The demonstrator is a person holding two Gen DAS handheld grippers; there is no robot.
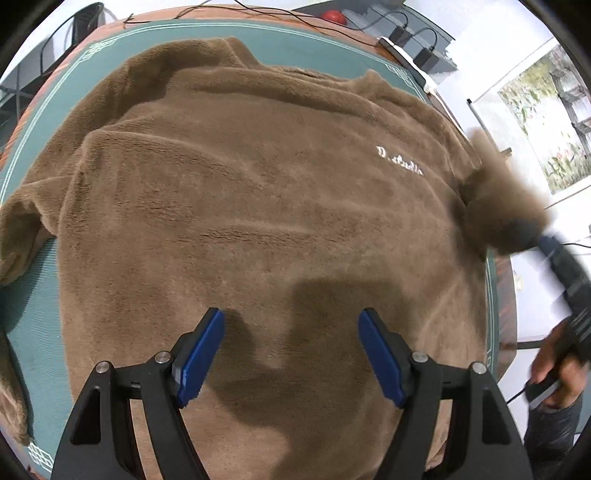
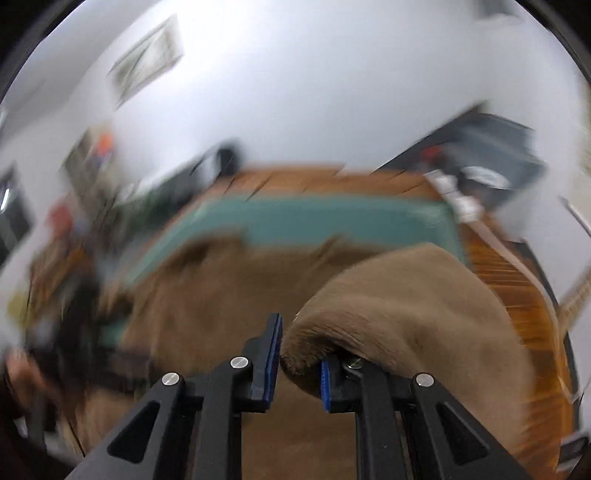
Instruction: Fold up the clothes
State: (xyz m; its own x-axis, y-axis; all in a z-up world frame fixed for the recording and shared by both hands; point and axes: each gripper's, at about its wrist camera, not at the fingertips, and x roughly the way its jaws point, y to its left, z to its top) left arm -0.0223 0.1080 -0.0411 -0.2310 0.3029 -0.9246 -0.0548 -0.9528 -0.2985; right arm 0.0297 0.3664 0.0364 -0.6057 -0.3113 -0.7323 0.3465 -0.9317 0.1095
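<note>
A brown fleece sweater (image 1: 258,192) lies spread flat on a teal mat (image 1: 37,295), with white embroidered lettering (image 1: 399,162) on its chest. My left gripper (image 1: 291,321) hovers over the sweater's lower body with its blue pads wide open and nothing between them. At the right edge, the sleeve (image 1: 495,192) is lifted off the table, blurred, with my right gripper (image 1: 528,232) at its end. In the right wrist view, the right gripper (image 2: 299,343) is shut on the folded-over sleeve (image 2: 406,302), which drapes across its right finger.
The mat covers a wooden table (image 1: 504,295). A power strip with adapters (image 1: 402,48) and cables sits at the far right corner, and a red object (image 1: 332,16) lies beyond. A person's hand (image 1: 554,365) holds the right gripper's handle. A painting (image 1: 546,118) leans at the right.
</note>
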